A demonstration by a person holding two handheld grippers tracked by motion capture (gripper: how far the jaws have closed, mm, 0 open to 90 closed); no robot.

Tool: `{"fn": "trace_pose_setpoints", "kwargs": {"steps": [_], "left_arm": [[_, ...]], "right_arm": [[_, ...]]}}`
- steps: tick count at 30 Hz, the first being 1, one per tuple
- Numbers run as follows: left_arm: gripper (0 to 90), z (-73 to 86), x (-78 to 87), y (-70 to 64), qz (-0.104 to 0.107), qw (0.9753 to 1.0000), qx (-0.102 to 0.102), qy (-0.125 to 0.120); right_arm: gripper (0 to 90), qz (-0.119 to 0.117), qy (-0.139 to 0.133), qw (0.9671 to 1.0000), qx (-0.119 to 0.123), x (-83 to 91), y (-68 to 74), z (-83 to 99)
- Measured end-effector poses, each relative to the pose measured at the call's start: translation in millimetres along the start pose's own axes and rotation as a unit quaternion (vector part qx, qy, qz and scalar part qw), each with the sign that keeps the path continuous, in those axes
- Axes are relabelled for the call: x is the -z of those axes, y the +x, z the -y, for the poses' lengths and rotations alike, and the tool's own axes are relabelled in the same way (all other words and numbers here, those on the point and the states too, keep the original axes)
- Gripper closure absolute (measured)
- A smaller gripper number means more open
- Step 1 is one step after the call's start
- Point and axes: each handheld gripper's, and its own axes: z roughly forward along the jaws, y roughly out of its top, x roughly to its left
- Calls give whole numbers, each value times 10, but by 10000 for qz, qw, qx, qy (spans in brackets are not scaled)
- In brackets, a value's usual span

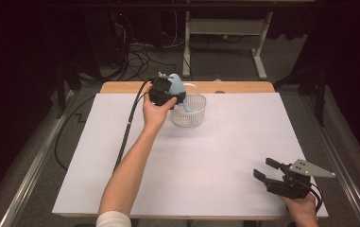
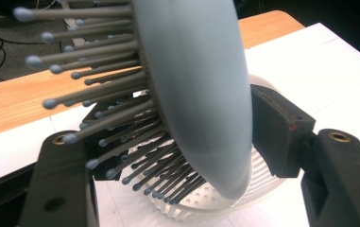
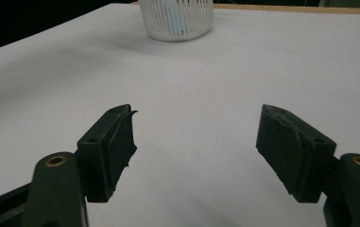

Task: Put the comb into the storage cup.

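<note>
A: Which step was in hand?

B: The left tool (image 1: pixel 168 92) pinched 1 pale blue hairbrush (image 2: pixel 201 94) by its head, just above the 1 white basket (image 1: pixel 197 116), at about 12 o'clock on the counter (image 1: pixel 215 156). I judged it was the placing step.

A: And the next move?

B: It called for lowering the brush inside the rim, then spreading the jaws.

A: The other tool?

B: The right tool (image 1: pixel 268 169) was spread and held nothing, near 5 o'clock. So 2 tools, 1 brush, 1 basket.

Smooth, seemingly plastic brush (image 2: pixel 201 94); slatted plastic basket (image 1: pixel 190 112)
</note>
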Motion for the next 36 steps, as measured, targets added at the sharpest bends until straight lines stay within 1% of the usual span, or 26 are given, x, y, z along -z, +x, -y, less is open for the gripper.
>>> {"fn": "trace_pose_setpoints", "kwargs": {"steps": [16, 22, 25, 26, 29, 33, 36], "left_arm": [[321, 28, -20, 72, -115, 9997, 51, 192], [303, 44, -35, 91, -120, 9996, 82, 246], [302, 79, -40, 119, -118, 9996, 204, 174], [295, 105, -45, 154, -110, 9994, 283, 182], [285, 127, -44, 184, -104, 9992, 331, 201], [273, 144, -42, 199, -70, 9992, 292, 272], [267, 149, -46, 195, -96, 9991, 275, 306]], "right_arm": [[292, -10, -1, 10000, 3, 0, 4, 0], [292, -9, -8, 10000, 2, 3, 5, 0], [292, -11, -11, 10000, 3, 3, 4, 0], [292, -11, -9, 10000, 3, 3, 4, 0], [292, -11, -9, 10000, 2, 2, 5, 0], [291, -5, 2, 10000, 2, -2, 4, -1], [292, -1, 4, 10000, 9, -2, 6, -1]]}}
